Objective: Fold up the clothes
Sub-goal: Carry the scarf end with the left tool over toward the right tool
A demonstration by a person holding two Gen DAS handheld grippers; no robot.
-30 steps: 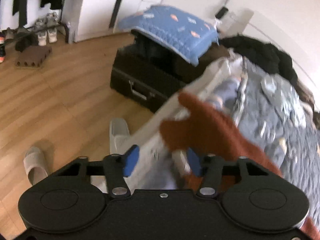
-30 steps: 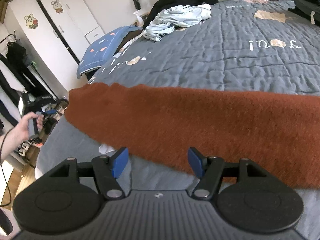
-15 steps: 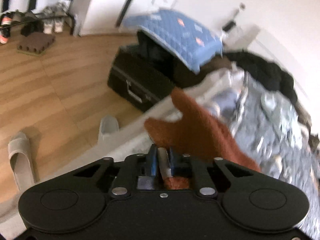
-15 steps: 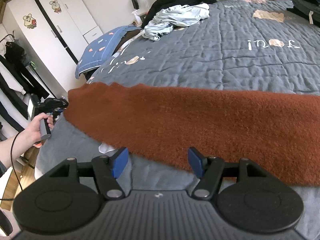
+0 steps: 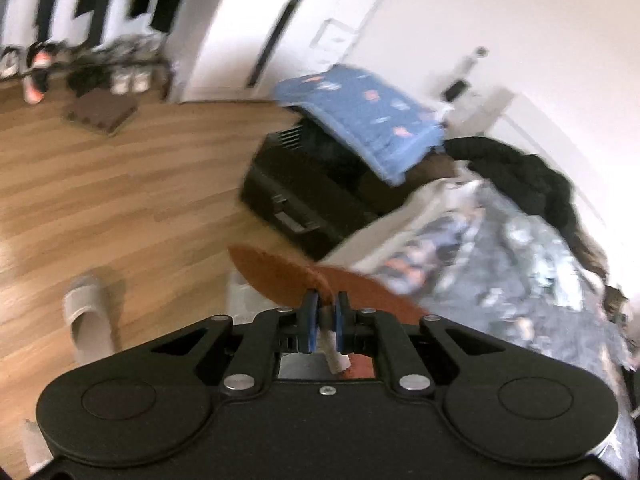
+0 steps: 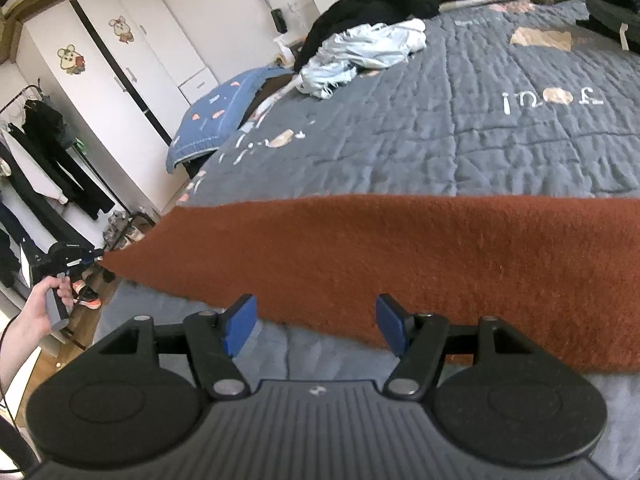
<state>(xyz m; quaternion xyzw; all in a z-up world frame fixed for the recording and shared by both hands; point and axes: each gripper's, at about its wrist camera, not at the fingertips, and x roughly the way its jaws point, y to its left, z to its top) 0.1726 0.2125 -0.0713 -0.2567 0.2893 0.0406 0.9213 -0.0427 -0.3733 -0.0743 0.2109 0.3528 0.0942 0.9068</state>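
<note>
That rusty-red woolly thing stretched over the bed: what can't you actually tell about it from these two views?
- What garment it is: in the right wrist view the rust-red cloth runs off the right edge.
- Its near edge: the right gripper, fingers apart, covers part of it.
- How much cloth is pinched: the left gripper has its fingers closed over the corner, and the left wrist view is motion-blurred.
- The white tag there: too blurred to read.
</note>
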